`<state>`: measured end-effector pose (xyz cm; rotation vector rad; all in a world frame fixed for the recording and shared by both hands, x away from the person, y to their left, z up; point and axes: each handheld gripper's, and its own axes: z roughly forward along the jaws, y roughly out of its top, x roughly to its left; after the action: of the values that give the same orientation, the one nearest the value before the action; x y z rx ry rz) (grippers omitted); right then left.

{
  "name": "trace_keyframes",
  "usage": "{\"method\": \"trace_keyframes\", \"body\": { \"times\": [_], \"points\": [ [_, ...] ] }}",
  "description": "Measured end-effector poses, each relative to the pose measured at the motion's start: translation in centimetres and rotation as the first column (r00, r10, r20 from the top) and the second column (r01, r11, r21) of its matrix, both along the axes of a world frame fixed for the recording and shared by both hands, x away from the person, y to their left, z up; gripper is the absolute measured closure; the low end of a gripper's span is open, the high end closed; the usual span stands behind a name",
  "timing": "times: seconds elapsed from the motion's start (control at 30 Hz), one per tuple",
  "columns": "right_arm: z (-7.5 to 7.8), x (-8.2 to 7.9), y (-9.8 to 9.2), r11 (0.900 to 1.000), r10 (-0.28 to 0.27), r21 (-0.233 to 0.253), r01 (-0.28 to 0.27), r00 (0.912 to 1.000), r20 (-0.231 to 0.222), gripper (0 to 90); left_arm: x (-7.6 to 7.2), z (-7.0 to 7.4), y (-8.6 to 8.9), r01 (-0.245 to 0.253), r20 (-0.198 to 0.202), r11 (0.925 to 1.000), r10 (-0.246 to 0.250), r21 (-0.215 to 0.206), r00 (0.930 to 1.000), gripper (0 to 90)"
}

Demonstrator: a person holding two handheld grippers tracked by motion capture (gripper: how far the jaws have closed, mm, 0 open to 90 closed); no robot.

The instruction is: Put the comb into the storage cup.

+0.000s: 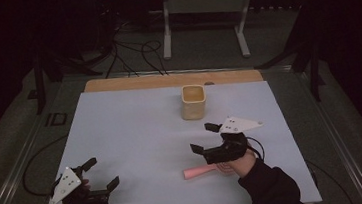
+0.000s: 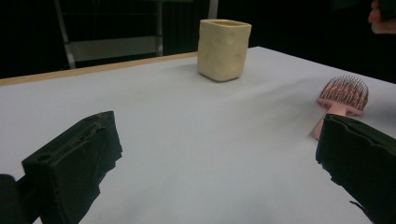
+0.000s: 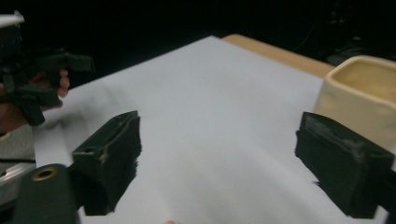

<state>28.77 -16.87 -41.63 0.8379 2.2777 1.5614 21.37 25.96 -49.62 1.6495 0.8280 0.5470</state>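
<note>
A cream cup (image 1: pixel 192 102) stands upright toward the back of the white table (image 1: pixel 137 136). A pink hairbrush (image 1: pixel 199 172) lies near the front, its head hidden under the person's right hand. My right gripper (image 1: pixel 205 138) hovers open just above and behind the brush, empty. My left gripper (image 1: pixel 101 174) is open and empty at the front left corner. In the left gripper view, the open gripper (image 2: pixel 217 135) faces the cup (image 2: pixel 223 49), with the bristly brush (image 2: pixel 343 95) at the right. The right gripper (image 3: pixel 219 135) shows wide jaws, the cup (image 3: pixel 362 91) beside its right jaw.
A wooden strip (image 1: pixel 167 80) runs along the table's far edge. Beyond it, cables (image 1: pixel 134 53) lie on the floor beside a white metal stand (image 1: pixel 203 9). The left gripper (image 3: pixel 35 81) shows far off in the right gripper view. Bare white surface spans the table's middle.
</note>
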Motion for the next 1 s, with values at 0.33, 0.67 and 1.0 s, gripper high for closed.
{"method": "trace_keyframes", "body": {
  "times": [0.33,0.67,1.0],
  "points": [
    [-1.9,0.5,2.1,0.997,-0.006,-0.08,0.002,0.9988,-0.048,42.2,0.0,0.0,-0.1,0.004,-0.002,1.0,-0.004,-0.001,1.0,0.1],
    [-3.7,1.0,3.1,0.99,-0.041,-0.138,0.026,0.9931,-0.11,69.7,0.0,0.0,0.0,0.005,-0.004,1.0,-0.005,-0.004,1.0,0.1],
    [-5.1,1.2,3.7,0.976,-0.061,-0.219,0.021,0.9824,-0.177,90.0,0.0,-0.1,0.0,0.007,-0.007,1.0,-0.007,-0.004,1.0,0.1]
  ]
}}
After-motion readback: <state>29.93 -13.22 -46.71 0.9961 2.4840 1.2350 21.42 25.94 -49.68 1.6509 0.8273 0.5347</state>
